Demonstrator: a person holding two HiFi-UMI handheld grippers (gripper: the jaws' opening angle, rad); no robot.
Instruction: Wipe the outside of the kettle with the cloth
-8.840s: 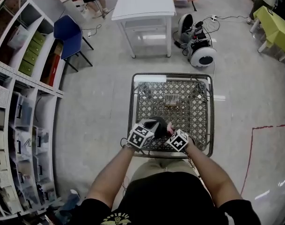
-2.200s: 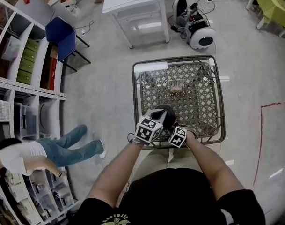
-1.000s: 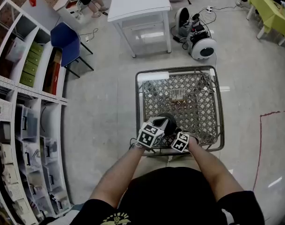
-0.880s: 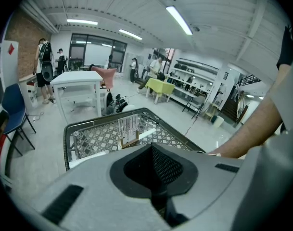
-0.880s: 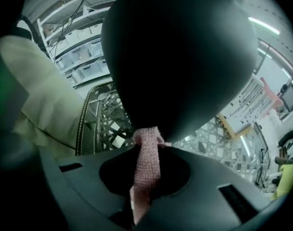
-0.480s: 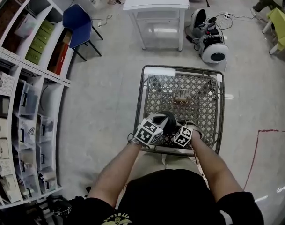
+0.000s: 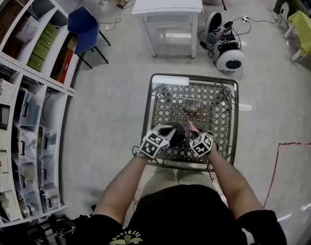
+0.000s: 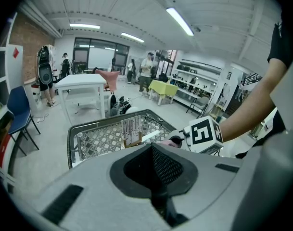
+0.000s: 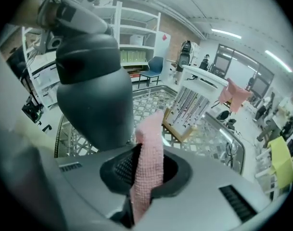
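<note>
At the lattice-metal tabletop's (image 7: 216, 111) near edge, the rounded matte dark-grey kettle (image 7: 174, 131) is by the left gripper (image 8: 158, 177), its jaws together, while the right gripper's (image 9: 145, 174) jaws pinch a pink knitted cloth (image 9: 151, 143) just beside it.

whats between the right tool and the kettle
The pink cloth, clamped in the right tool, stands up beside the kettle; the right gripper view shows it.
</note>
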